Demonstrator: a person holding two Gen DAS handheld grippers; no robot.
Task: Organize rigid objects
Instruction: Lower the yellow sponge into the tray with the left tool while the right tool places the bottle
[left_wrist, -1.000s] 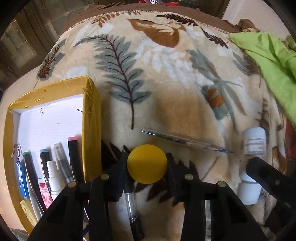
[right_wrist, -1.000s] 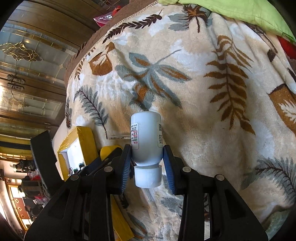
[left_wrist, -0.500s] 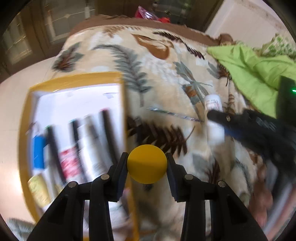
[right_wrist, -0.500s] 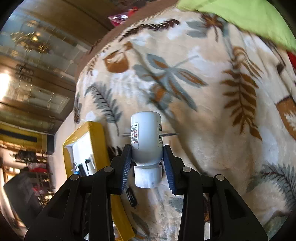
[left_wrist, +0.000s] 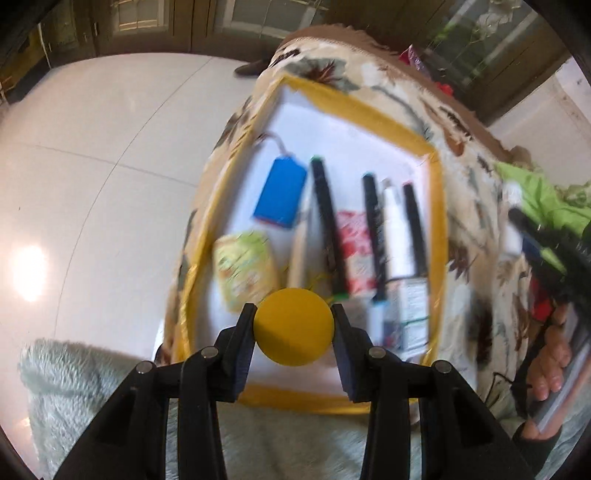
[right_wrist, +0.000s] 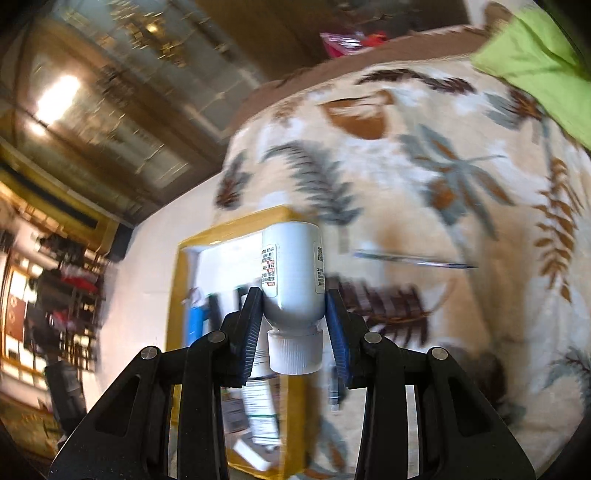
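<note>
Leaf-print blanket (right_wrist: 461, 206) carrying the yellow-rimmed box (left_wrist: 437, 206): left gripper (left_wrist: 294, 328) clamps the yellow ball (left_wrist: 294, 326), right gripper (right_wrist: 293, 325) clamps the white bottle (right_wrist: 291, 273); lower each inside the box rim before letting go.

You have one yellow-rimmed box (left_wrist: 439, 192) lying on one leaf-patterned blanket (right_wrist: 461, 206). Inside that box you can count three dark markers (left_wrist: 327, 221), one white tube (left_wrist: 397, 229), one blue pack (left_wrist: 282, 195), one red-patterned packet (left_wrist: 352, 240) and one green-and-yellow packet (left_wrist: 245, 269); blur hides anything more. Outside the box, to its right, lies one thin pen (right_wrist: 413, 258). You are carrying one yellow ball (left_wrist: 293, 326) and one white bottle (right_wrist: 293, 280). Beyond the box sits one bright green cloth (right_wrist: 535, 62).
</note>
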